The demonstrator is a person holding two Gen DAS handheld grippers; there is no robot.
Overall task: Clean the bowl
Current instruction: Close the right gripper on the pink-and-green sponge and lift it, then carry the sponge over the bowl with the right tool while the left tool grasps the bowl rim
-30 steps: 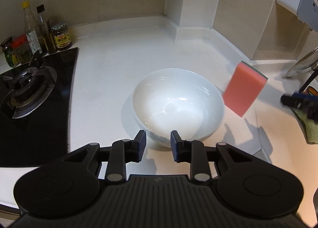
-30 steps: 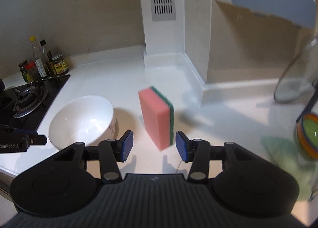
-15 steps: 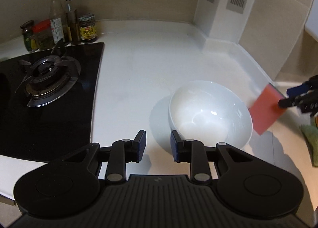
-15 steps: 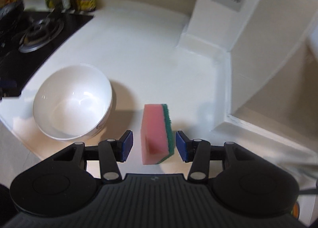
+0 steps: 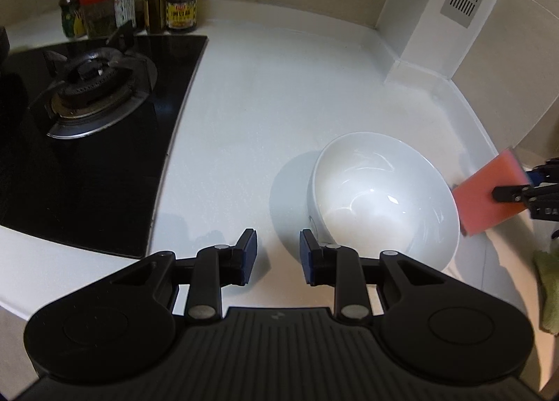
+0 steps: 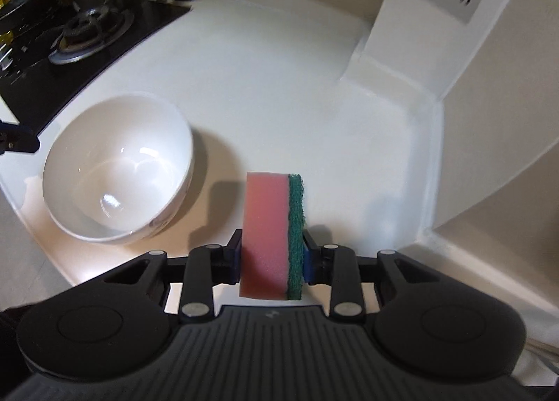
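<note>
Since the earlier frames the sponge (image 6: 274, 236) is being found clamped: the right gripper (image 6: 271, 257), formerly standing wide with the sponge loose between its pads, is now being seen closed on it, pink foam against one pad and green scouring layer against the other. The bowl (image 5: 382, 198) is being shown further toward the right of the left wrist view than before, and the stove burner (image 5: 92, 86) is being shown larger.

The bowl is being observed upright on the white counter (image 5: 265, 100), apparently empty, between the stove burner and the sponge, close beside the sponge. The left gripper (image 5: 278, 257) is being held just short of the bowl's near rim, fingers parted and nothing between them.

Handling is being judged as follows. The bowl is being taken for glazed ceramic: stiff, smooth, likely slippery when wet, and breakable if knocked from the counter edge. It is best being taken at the rim, one finger inside and one outside the wall. The sponge is being judged light and compressible; it is being held across its thickness, leaving a free end for wiping.

Compared with the earlier frames, the sponge is no longer being seen standing free.
</note>
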